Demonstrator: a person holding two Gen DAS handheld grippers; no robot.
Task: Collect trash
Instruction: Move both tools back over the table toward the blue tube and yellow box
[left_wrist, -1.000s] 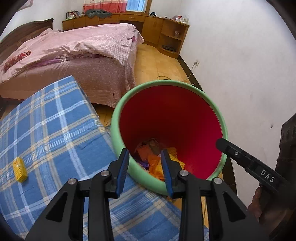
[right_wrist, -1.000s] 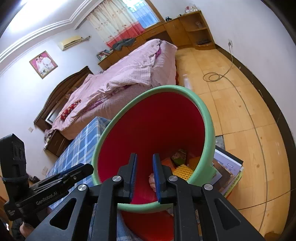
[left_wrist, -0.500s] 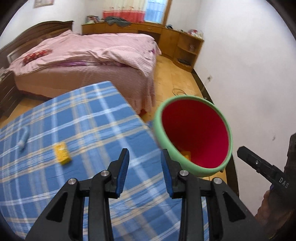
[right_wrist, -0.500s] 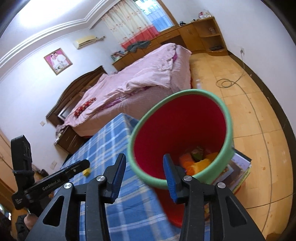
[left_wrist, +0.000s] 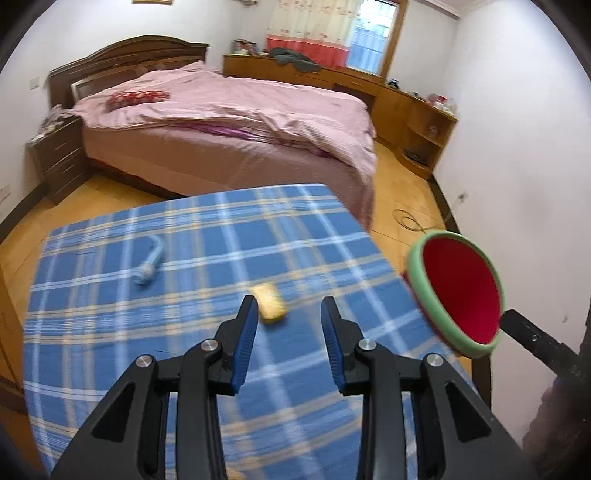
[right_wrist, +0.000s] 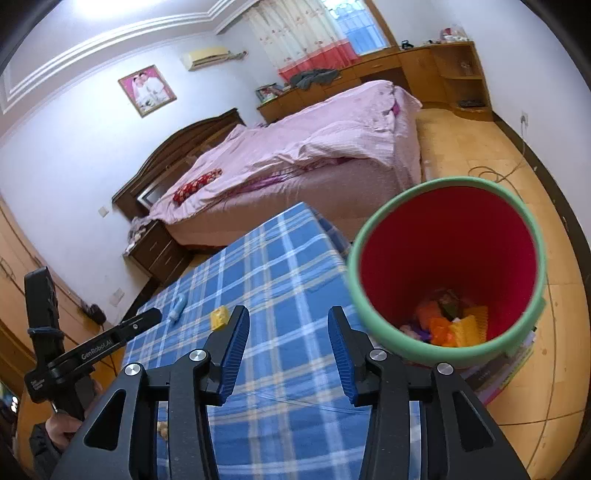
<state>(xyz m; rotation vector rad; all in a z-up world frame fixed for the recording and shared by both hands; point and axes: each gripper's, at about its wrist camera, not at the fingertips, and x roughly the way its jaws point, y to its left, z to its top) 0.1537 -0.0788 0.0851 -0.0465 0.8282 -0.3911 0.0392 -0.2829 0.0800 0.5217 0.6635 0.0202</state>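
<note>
Small yellow block-shaped scrap of trash lies on the blue plaid tablecloth, just ahead of the left gripper and a little toward its left finger, not touching either pad. Left gripper's jaws stand apart with nothing between them. Beyond and to the left of it, a pale blue curved tube-like item lies on the same cloth, well apart from the yellow piece.

Right gripper: jaws have just been opening, released, nothing between the blue ribbed pads. In its view the yellow scrap sits ahead and left of its left finger; the pale blue item lies farther left.

Red plastic bin with a green rim stands ahead and right of the right gripper, off the table's edge, on a stack of books or magazines. Orange and yellow wrappers lie in its bottom. In the left view the bin shows to the right, blurred.

Bed with pink cover beyond the table.
</note>
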